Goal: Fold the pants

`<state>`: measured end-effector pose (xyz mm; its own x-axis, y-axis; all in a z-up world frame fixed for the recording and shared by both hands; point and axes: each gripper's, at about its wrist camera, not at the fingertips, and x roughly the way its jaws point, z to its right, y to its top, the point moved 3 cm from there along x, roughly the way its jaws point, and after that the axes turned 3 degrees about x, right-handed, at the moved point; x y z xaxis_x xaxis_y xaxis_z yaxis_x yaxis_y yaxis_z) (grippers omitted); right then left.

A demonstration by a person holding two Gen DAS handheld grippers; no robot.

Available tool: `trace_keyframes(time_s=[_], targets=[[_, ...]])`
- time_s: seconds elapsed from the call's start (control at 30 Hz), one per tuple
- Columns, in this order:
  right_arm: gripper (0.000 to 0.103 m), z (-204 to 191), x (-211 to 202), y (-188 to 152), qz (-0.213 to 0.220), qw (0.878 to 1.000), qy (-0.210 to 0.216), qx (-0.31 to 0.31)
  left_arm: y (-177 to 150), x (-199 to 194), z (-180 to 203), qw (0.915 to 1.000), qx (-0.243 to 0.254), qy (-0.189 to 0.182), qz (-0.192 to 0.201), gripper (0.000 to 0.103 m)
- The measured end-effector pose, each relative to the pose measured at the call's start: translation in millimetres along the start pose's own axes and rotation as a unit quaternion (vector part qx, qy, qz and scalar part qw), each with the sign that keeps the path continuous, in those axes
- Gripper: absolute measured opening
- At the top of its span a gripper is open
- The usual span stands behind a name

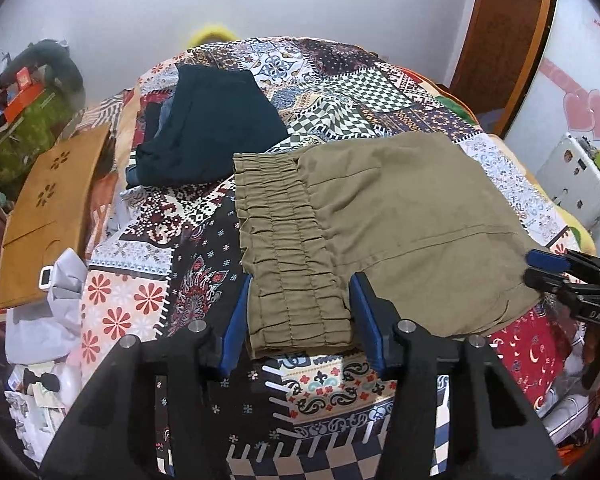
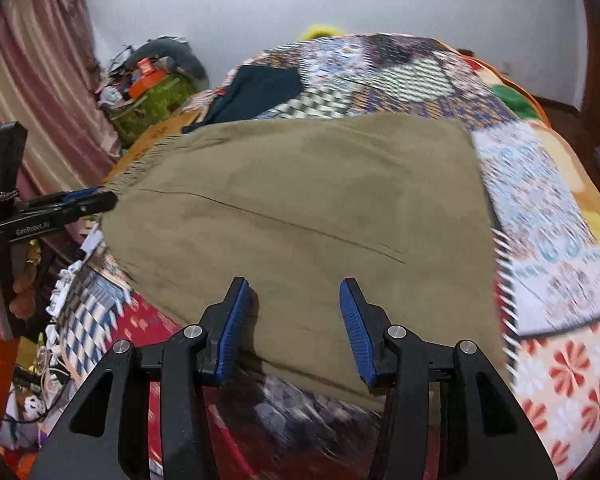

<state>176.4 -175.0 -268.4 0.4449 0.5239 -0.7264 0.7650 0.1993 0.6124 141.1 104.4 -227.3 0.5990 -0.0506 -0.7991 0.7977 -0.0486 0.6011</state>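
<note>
Khaki pants point(image 1: 388, 216) lie folded on the patterned bedspread point(image 1: 148, 240), elastic waistband point(image 1: 284, 248) toward the left. My left gripper point(image 1: 300, 292) is open, its blue pads straddling the near end of the waistband. In the right wrist view the pants point(image 2: 300, 208) fill the middle. My right gripper point(image 2: 290, 300) is open, its fingers over the near edge of the fabric. The right gripper also shows at the right edge of the left wrist view point(image 1: 540, 264), and the left gripper at the left edge of the right wrist view point(image 2: 100, 200).
A dark folded garment point(image 1: 216, 128) lies on the bed behind the pants. A wooden board point(image 1: 48, 208) leans at the left of the bed. A cluttered green bag point(image 1: 24, 120) stands by the wall. A white appliance point(image 1: 572, 176) stands to the right.
</note>
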Motion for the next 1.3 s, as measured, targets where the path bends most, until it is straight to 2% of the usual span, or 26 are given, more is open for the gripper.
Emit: trace_keyframes(time_s=[0.1,0.17,0.3,0.47,0.57,0.8,1.03,1.13,1.3], targets=[[0.040,21.0,-11.1,-13.4,-0.004,1.000,-0.011,0.021,-3.8,0.9,-1.4,1.0000,-0.006,0.001,-0.002,0.052],[0.040,30.9,-15.9,-19.3,-0.008,0.999,-0.037,0.029,-5.9,0.4,-2.6,1.0000,-0.008,0.000,-0.003,0.053],[0.041,53.3,-27.2,-35.5,-0.007,0.997,-0.029,0.067,-10.6,2.4,-7.1,0.9998,-0.019,-0.007,-0.006,0.059],[0.041,49.6,-29.9,-40.7,-0.003,0.997,-0.046,0.054,-13.0,3.7,-6.9,0.9997,-0.025,-0.001,-0.003,0.063],[0.041,51.5,-28.8,-38.7,-0.005,0.998,-0.039,0.057,-13.6,4.6,-8.3,0.9996,-0.027,0.000,-0.004,0.067],[0.044,42.6,-32.8,-22.8,-0.013,0.997,-0.064,0.032,1.7,-5.4,-16.9,0.9977,-0.060,-0.029,-0.012,0.067],[0.047,45.6,-51.3,9.4,0.030,0.997,-0.074,0.014,36.1,-25.2,-29.1,0.9981,-0.057,-0.004,0.025,0.068],[0.048,51.8,-55.7,28.7,0.053,0.996,-0.071,0.015,54.6,-23.4,-35.2,0.9979,-0.055,0.013,0.033,0.069],[0.050,58.7,-50.1,61.2,0.077,0.995,-0.070,0.012,80.2,-8.5,-42.2,0.9976,-0.054,0.022,0.036,0.069]])
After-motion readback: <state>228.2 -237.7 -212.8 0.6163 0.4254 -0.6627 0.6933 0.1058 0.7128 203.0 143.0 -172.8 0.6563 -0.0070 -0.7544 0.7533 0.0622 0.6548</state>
